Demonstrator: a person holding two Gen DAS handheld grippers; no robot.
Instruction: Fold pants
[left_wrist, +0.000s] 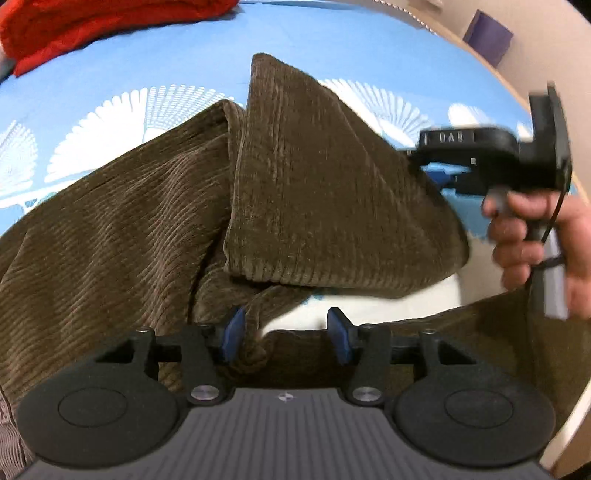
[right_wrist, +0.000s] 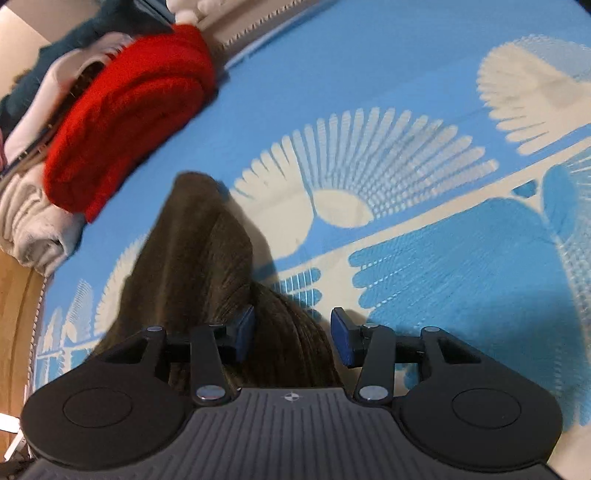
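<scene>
While pants (left_wrist: 155, 229) bunch between both grippers' fingers, left gripper (left_wrist: 286, 338), right gripper (right_wrist: 291, 334) gape.

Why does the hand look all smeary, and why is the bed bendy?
Left wrist view: the hand and right gripper are motion-blurred; the corduroy pants stay sharp. Right wrist view: the fisheye lens curves the blue bedspread, and the red blanket looks soft.
</scene>
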